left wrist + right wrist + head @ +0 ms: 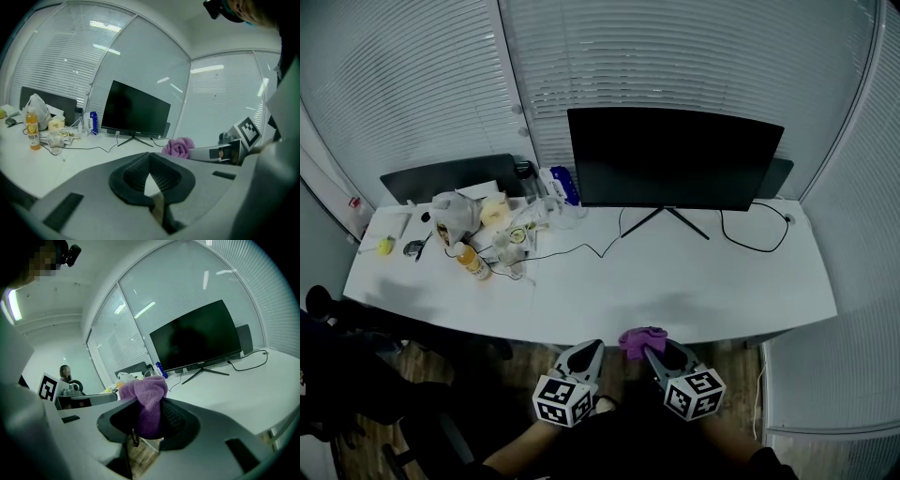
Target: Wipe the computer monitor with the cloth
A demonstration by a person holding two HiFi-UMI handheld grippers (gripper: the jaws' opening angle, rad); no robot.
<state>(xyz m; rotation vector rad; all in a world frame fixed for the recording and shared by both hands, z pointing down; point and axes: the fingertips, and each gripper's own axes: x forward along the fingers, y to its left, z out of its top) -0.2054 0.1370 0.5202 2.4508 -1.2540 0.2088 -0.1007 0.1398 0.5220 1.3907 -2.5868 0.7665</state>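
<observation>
Right gripper point(654, 354) clamps the cloth point(641, 337) (left gripper point(591, 354) fingers point(127, 177) meet, empty). The monitor point(673, 157) stands well ahead, across the desk point(694, 286).

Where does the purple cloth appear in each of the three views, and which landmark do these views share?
Head view: the purple cloth is at the bottom centre, at the tips of the right gripper.
Left gripper view: it is right of centre, below the screen's right end.
Right gripper view: it is in the centre, clamped between the jaws.
Shared landmark: the black monitor, beyond the cloth in all three.
</observation>
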